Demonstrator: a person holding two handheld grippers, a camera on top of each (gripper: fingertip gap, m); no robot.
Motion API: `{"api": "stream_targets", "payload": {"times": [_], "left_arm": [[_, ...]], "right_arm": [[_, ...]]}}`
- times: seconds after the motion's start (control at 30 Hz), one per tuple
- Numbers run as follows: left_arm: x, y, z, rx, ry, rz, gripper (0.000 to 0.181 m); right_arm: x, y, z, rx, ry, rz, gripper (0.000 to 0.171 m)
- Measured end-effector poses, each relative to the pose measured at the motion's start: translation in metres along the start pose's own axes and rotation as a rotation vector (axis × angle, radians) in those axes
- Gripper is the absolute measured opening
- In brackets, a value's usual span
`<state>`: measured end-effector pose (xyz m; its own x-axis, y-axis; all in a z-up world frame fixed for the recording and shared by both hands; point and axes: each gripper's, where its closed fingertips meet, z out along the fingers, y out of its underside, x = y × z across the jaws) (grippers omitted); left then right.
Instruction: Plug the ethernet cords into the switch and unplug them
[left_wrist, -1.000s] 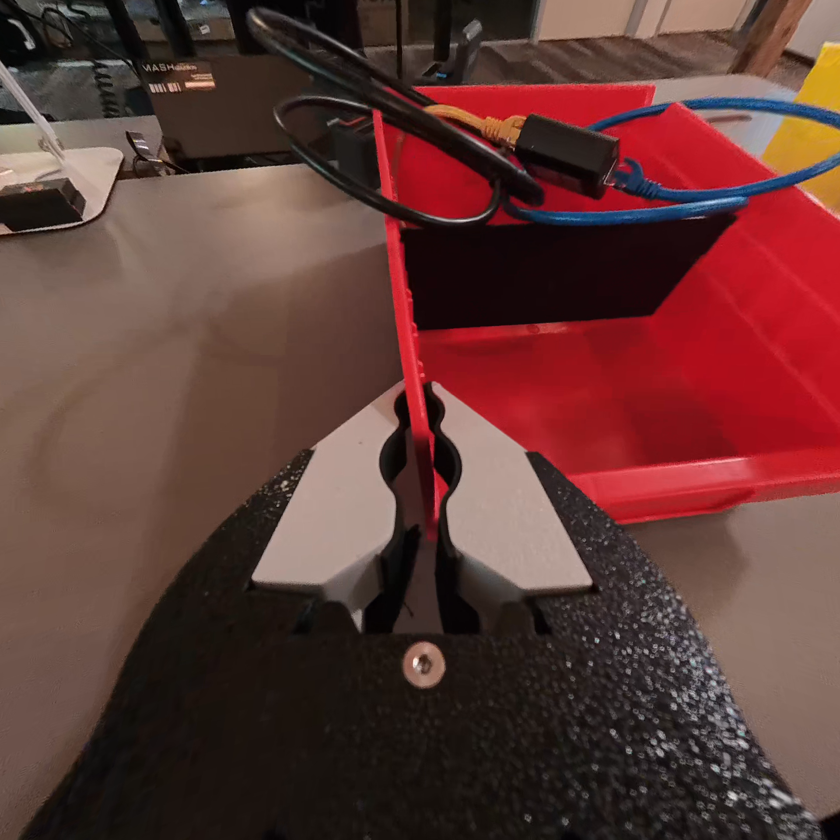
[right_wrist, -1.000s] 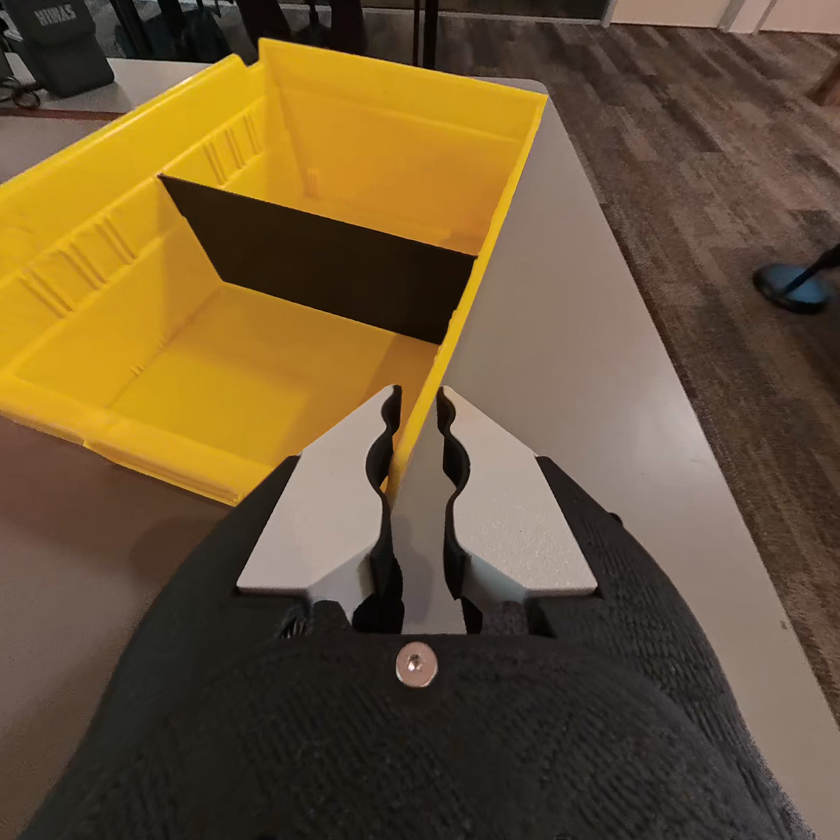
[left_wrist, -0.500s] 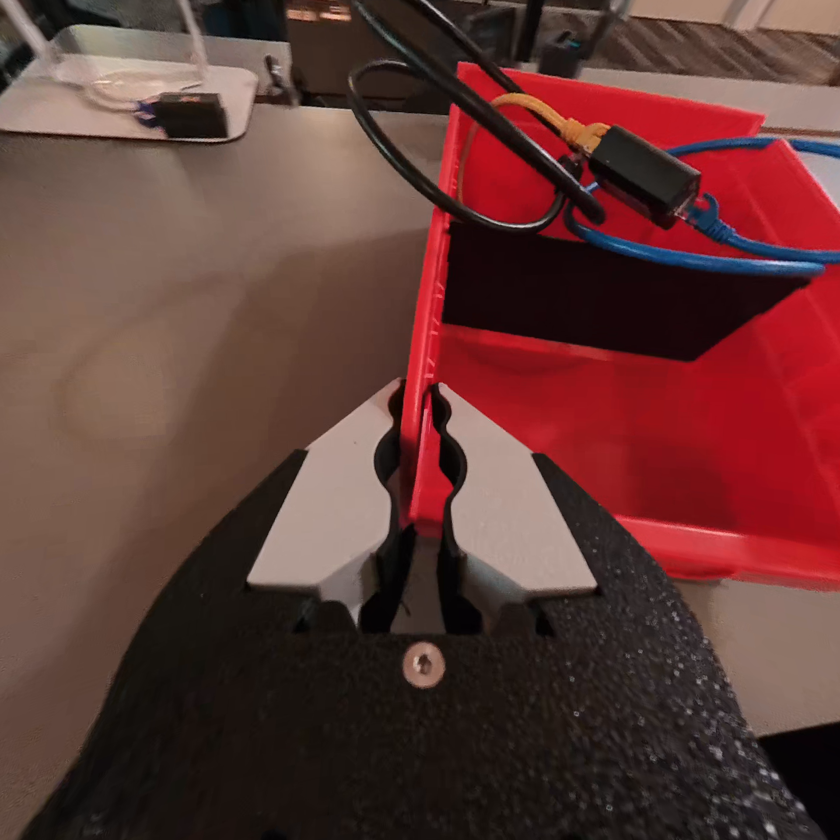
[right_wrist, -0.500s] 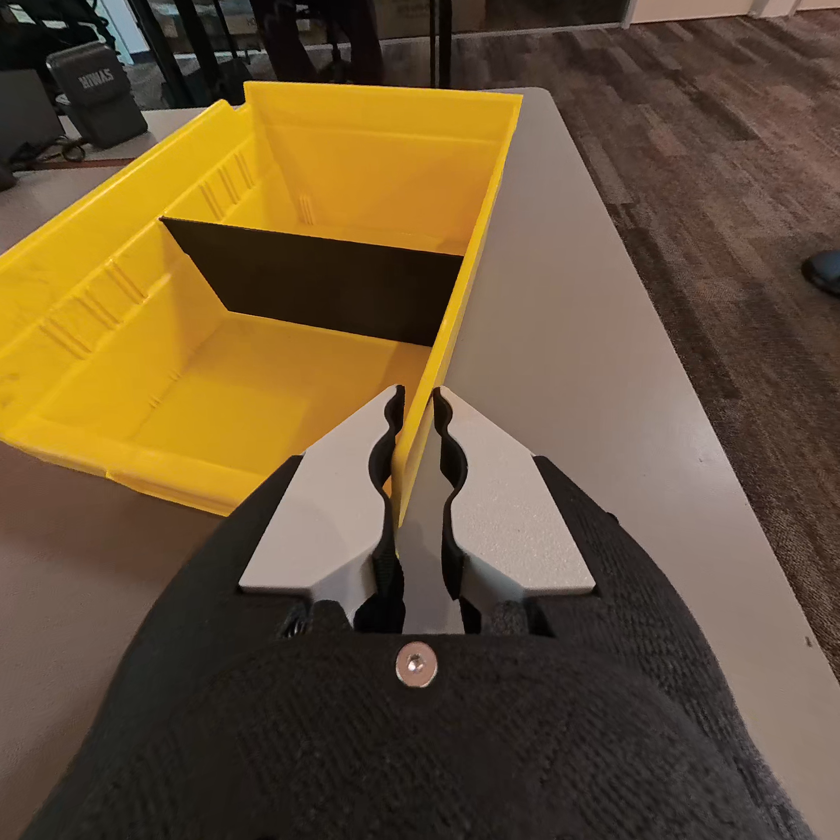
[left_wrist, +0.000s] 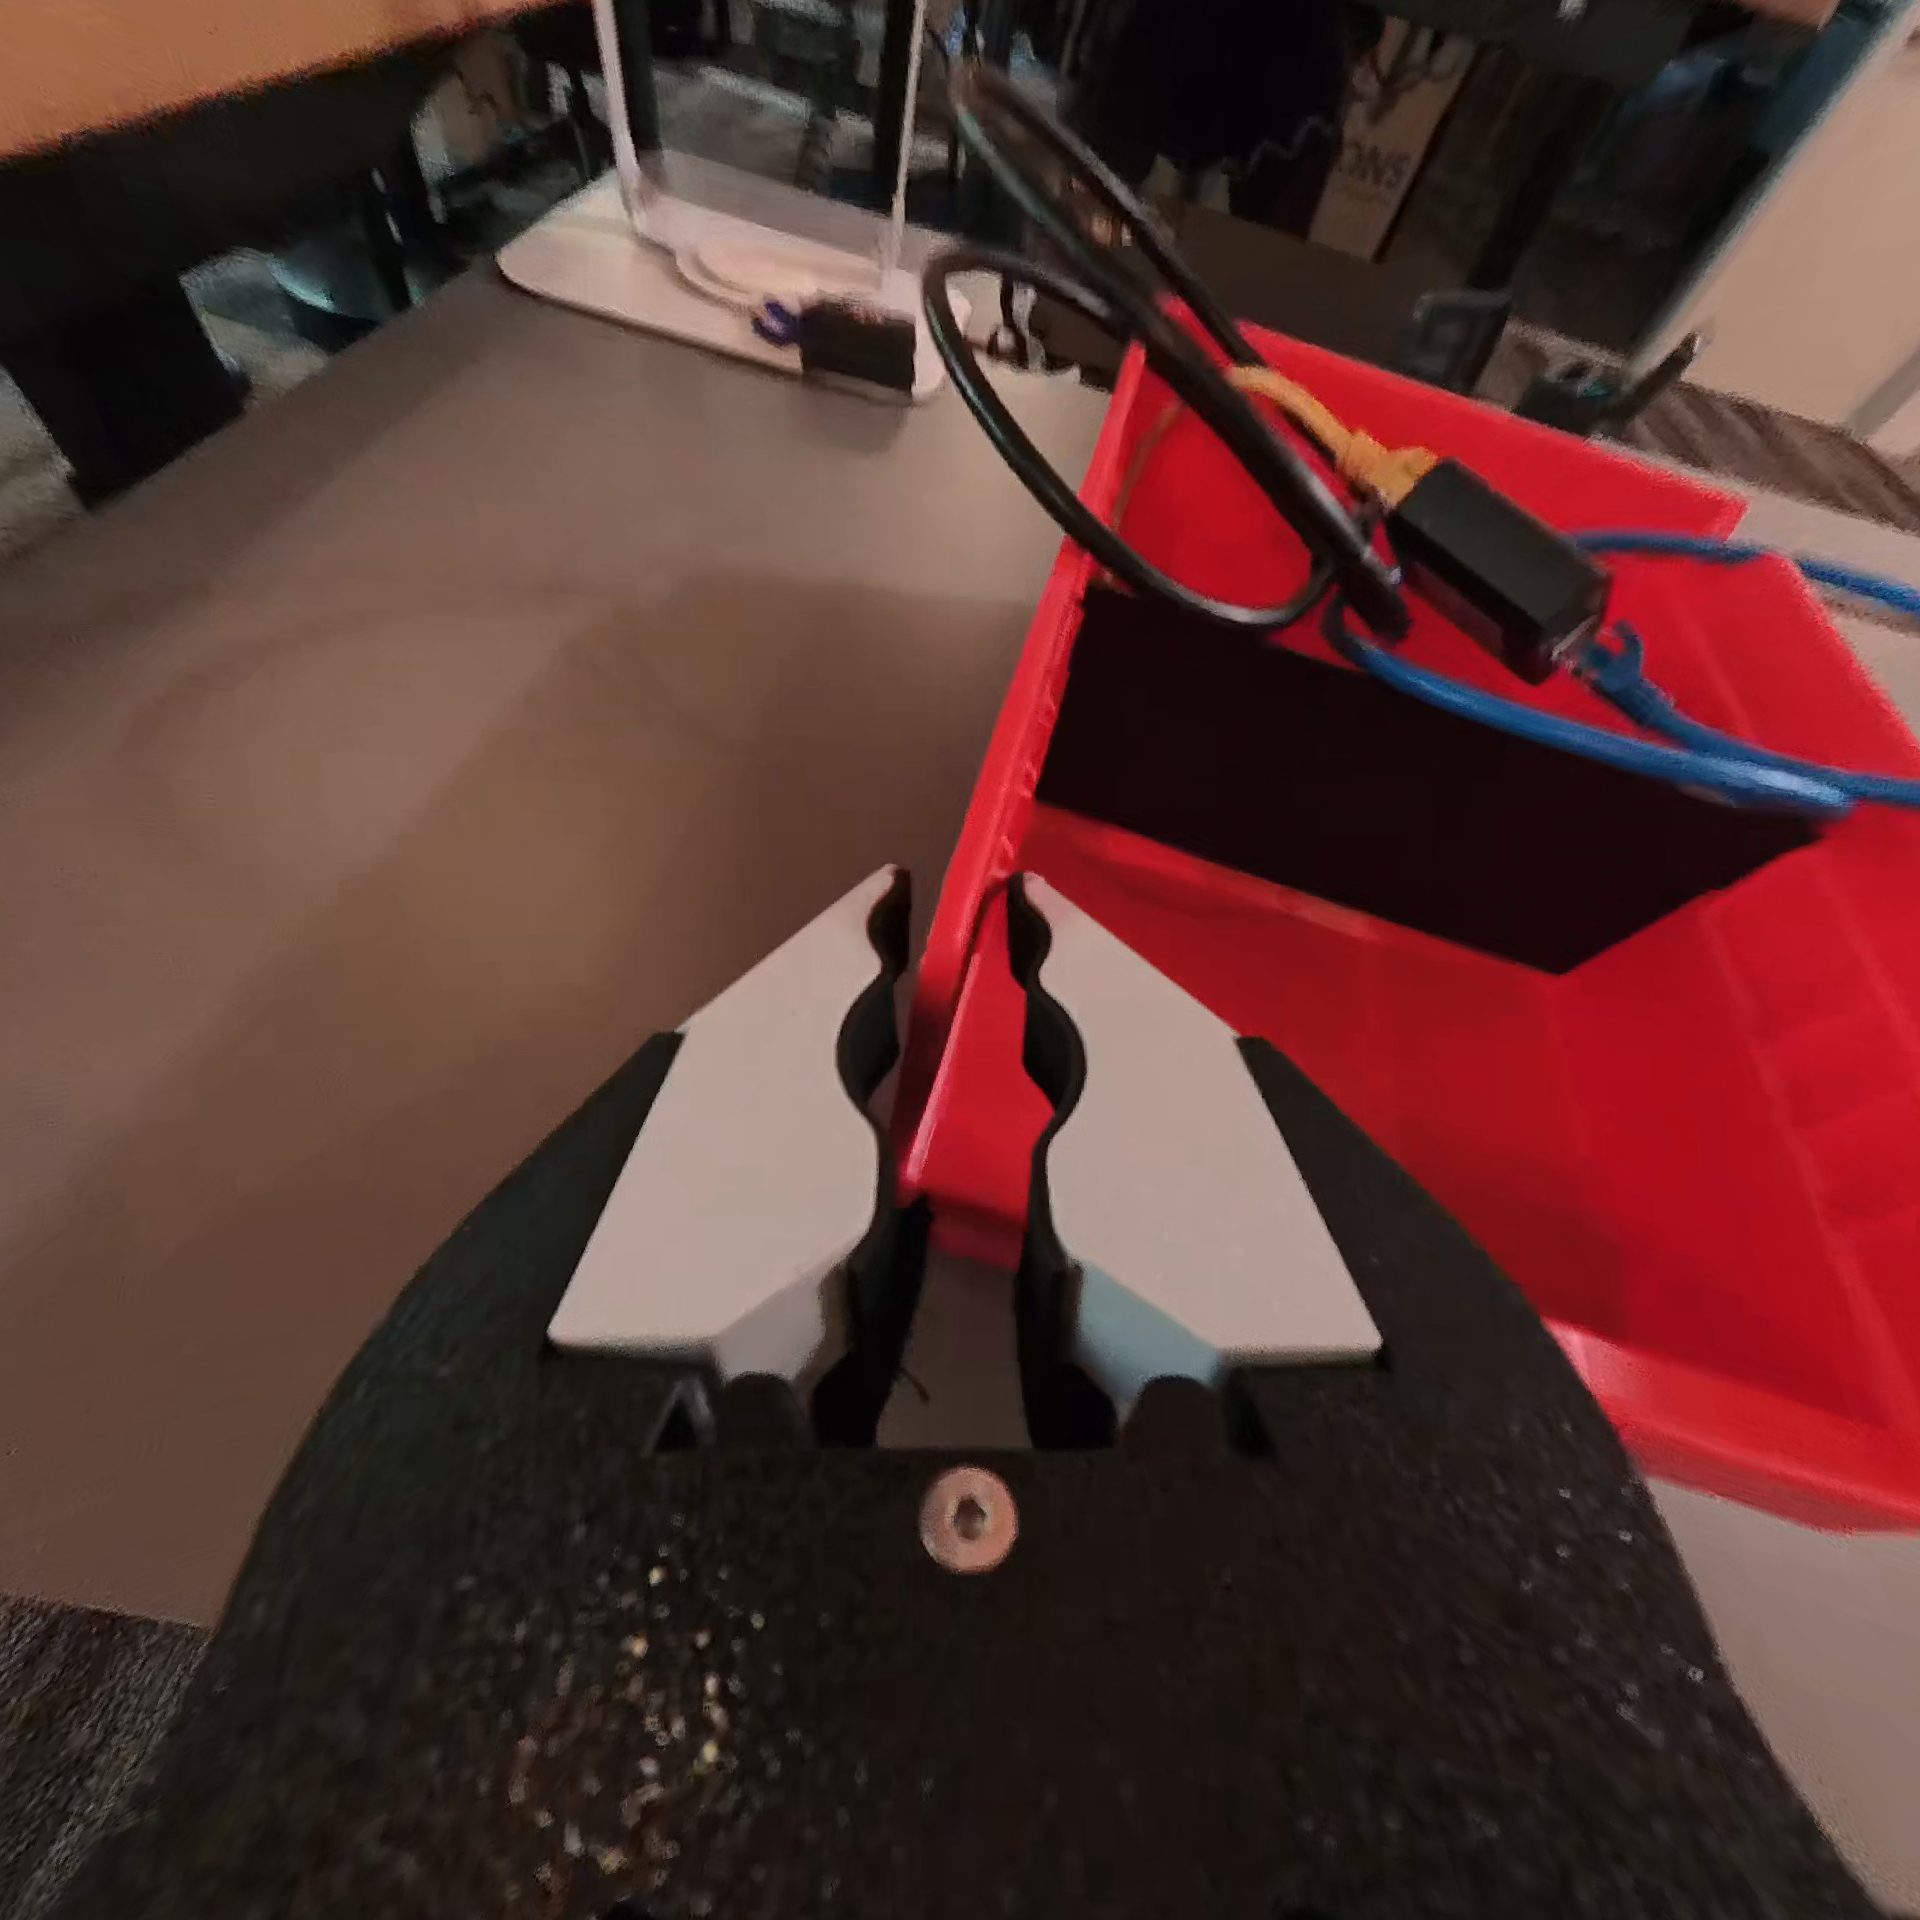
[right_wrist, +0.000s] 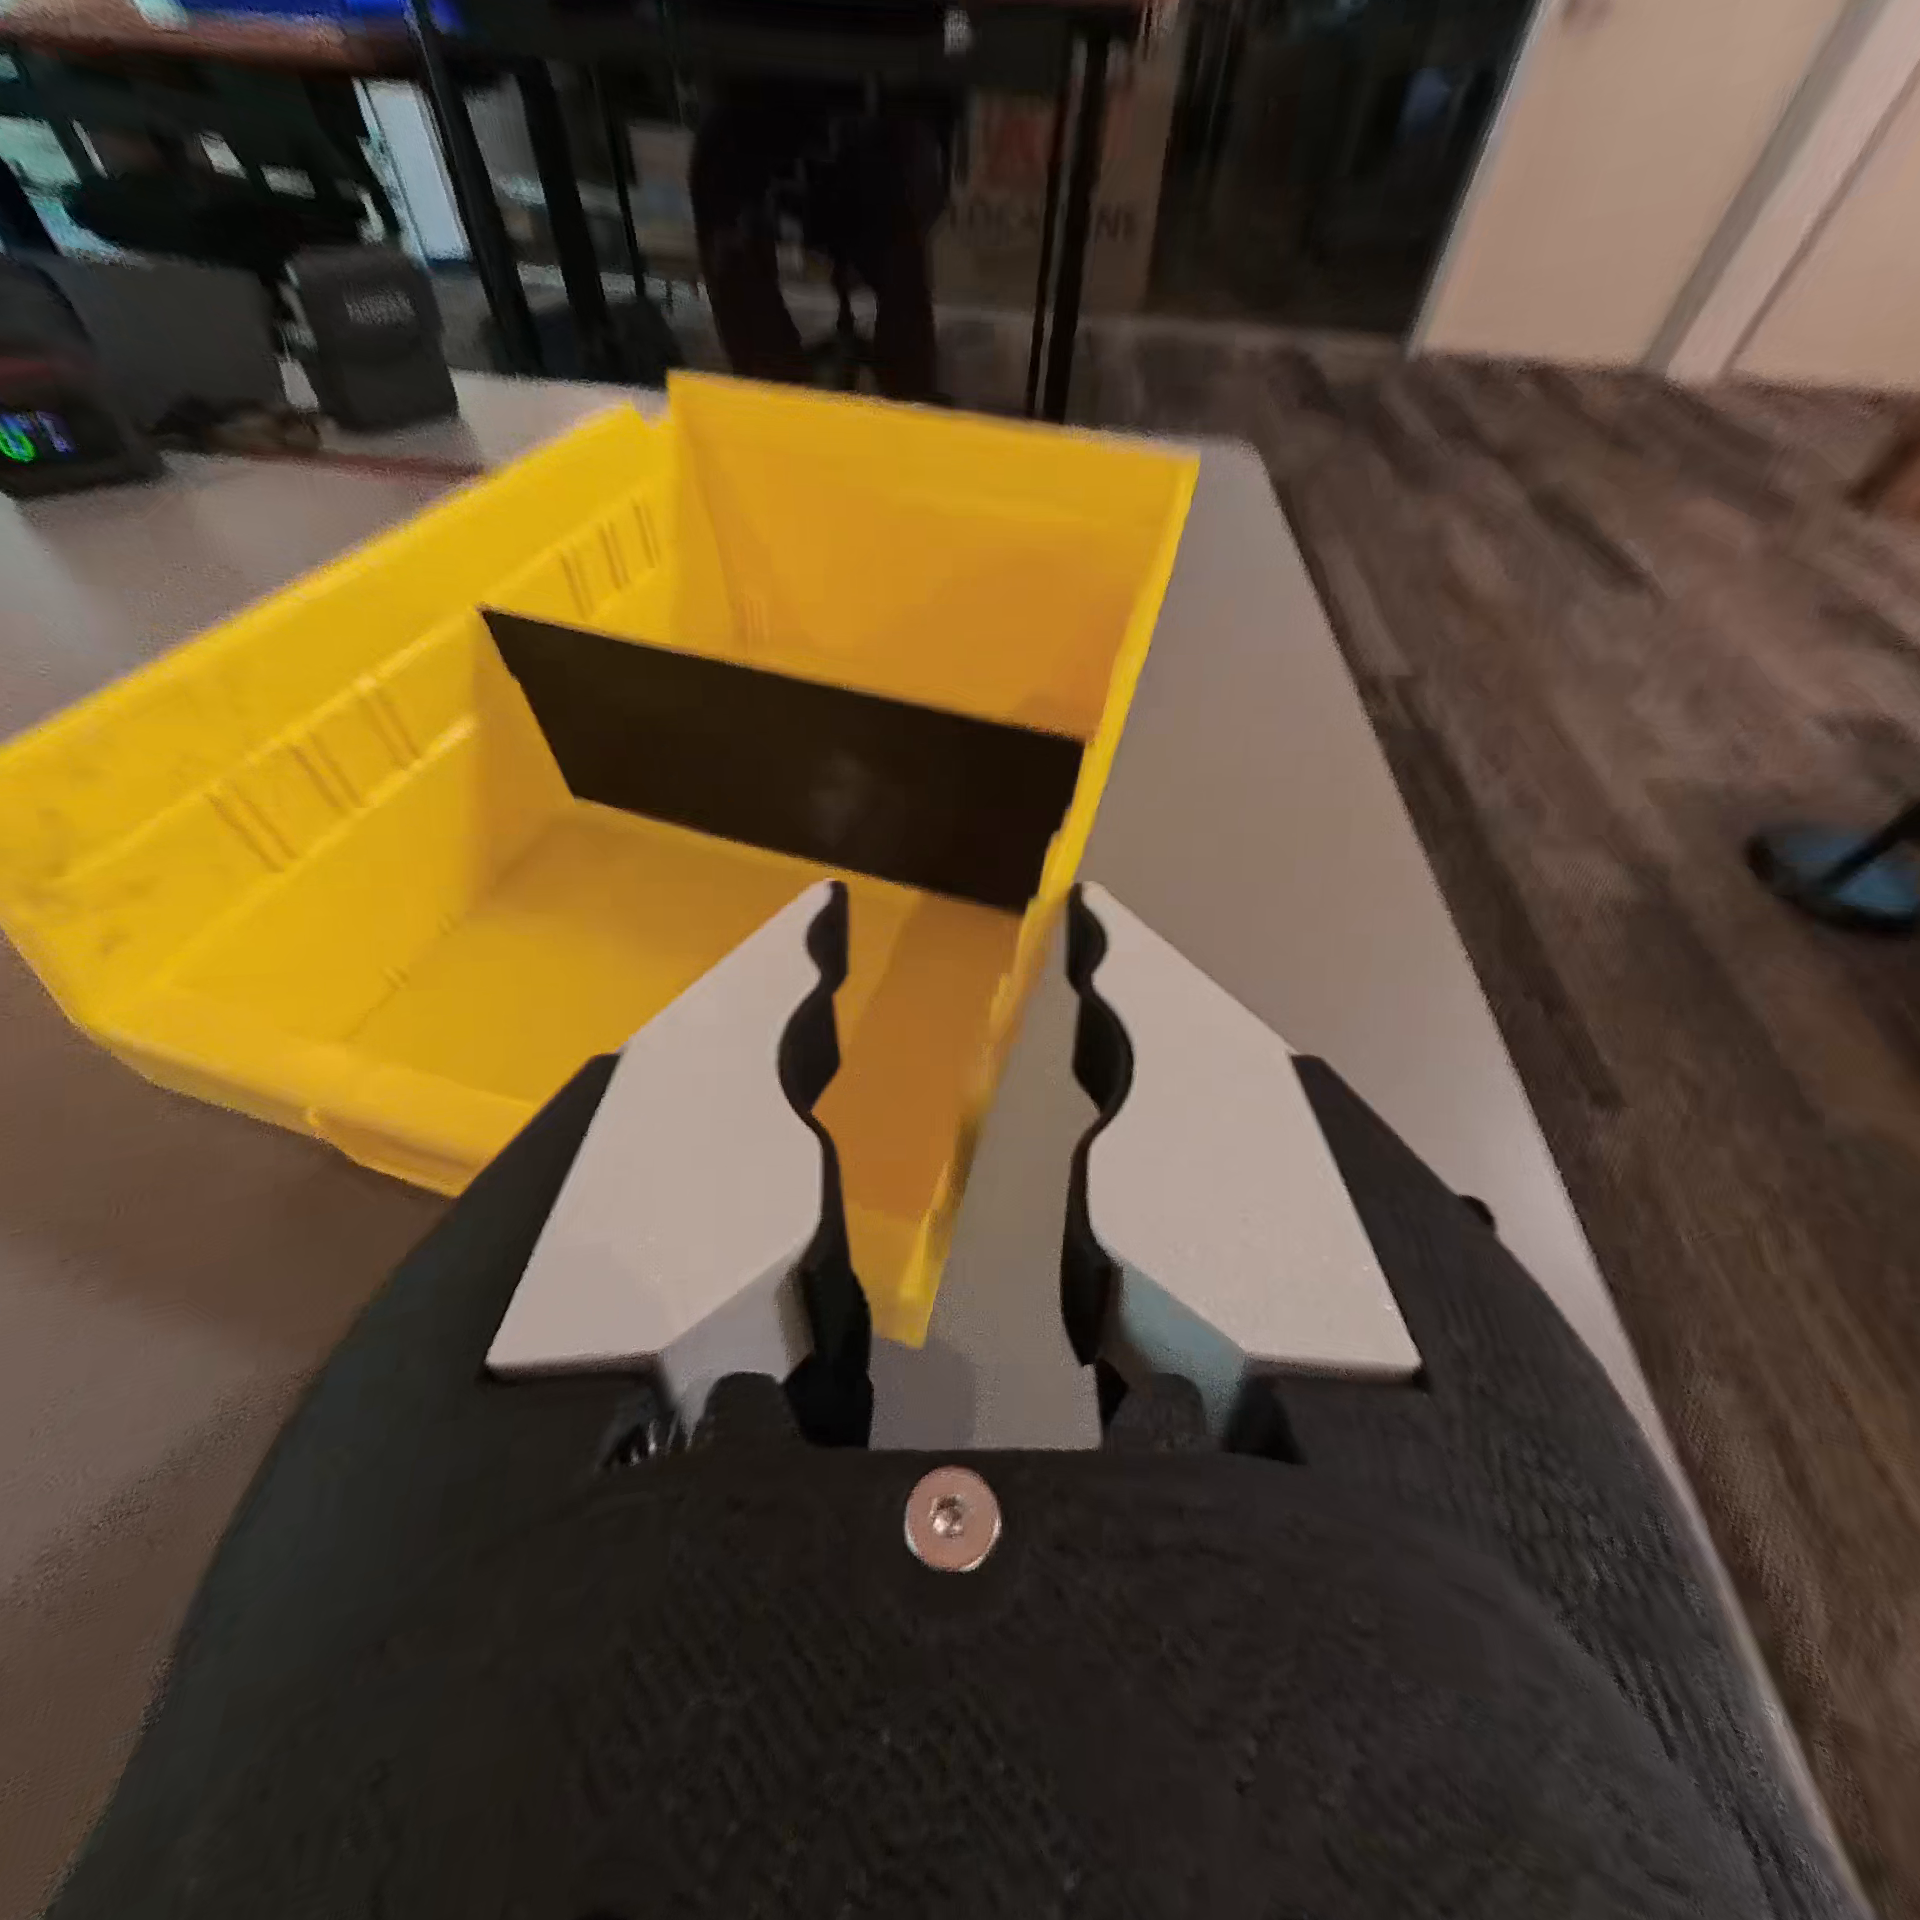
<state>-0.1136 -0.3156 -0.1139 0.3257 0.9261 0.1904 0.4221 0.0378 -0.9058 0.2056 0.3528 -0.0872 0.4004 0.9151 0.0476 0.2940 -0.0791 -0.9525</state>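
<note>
A small black switch hangs over the far part of the red bin. A yellow cord and a blue cord are plugged into it, and a black cable loops off its left. My left gripper straddles the red bin's near left wall, jaws slightly parted. My right gripper is open around the near right wall of the yellow bin; the wall lies close to the right finger.
Each bin has a black divider, in the red bin and in the yellow bin. A clear stand on a white base with a small black device sits at the table's back left. The table edge and floor run along the right. Some 75 cm of space lies between my two pairs of fingers.
Both grippers were shut on the bin walls and have opened, the right one widely. Both views have swung and tilted up, and the bins look farther off and turned.
</note>
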Motion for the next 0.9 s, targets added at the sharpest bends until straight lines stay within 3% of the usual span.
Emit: {"api": "stream_targets", "payload": {"times": [0.03,0.1,0.17,0.27,0.43,0.53,0.63,0.8,0.9], "left_arm": [[-0.004,-0.009,-0.003,0.054,-0.026,-0.013,0.028],[-0.013,-0.028,-0.013,0.172,-0.070,-0.042,0.069],[-0.018,-0.041,-0.022,0.267,-0.093,-0.076,0.088],[-0.004,-0.056,-0.028,0.368,-0.054,-0.066,0.095],[0.069,-0.071,-0.024,0.383,0.095,0.198,0.087],[0.120,-0.080,-0.023,0.366,0.190,0.412,0.072],[0.160,-0.080,-0.014,0.313,0.247,0.716,0.067],[0.170,-0.068,0.033,0.123,0.189,1.372,0.060],[0.162,-0.057,0.060,0.068,0.199,1.657,0.058]], "right_arm": [[-0.001,-0.012,-0.004,0.060,0.011,-0.028,0.049],[0.002,-0.034,-0.016,0.176,0.093,-0.101,0.055],[0.003,-0.056,-0.030,0.289,0.168,-0.154,0.061],[-0.030,-0.087,-0.044,0.441,0.099,-0.138,0.061],[-0.144,-0.116,-0.046,0.581,-0.194,-0.067,0.059],[-0.236,-0.110,-0.044,0.587,-0.454,-0.101,0.057],[-0.294,-0.090,-0.028,0.550,-0.563,-0.235,0.056],[-0.314,-0.052,0.012,0.424,-0.602,-0.272,0.053],[-0.307,-0.041,0.026,0.370,-0.582,-0.249,0.052]]}}
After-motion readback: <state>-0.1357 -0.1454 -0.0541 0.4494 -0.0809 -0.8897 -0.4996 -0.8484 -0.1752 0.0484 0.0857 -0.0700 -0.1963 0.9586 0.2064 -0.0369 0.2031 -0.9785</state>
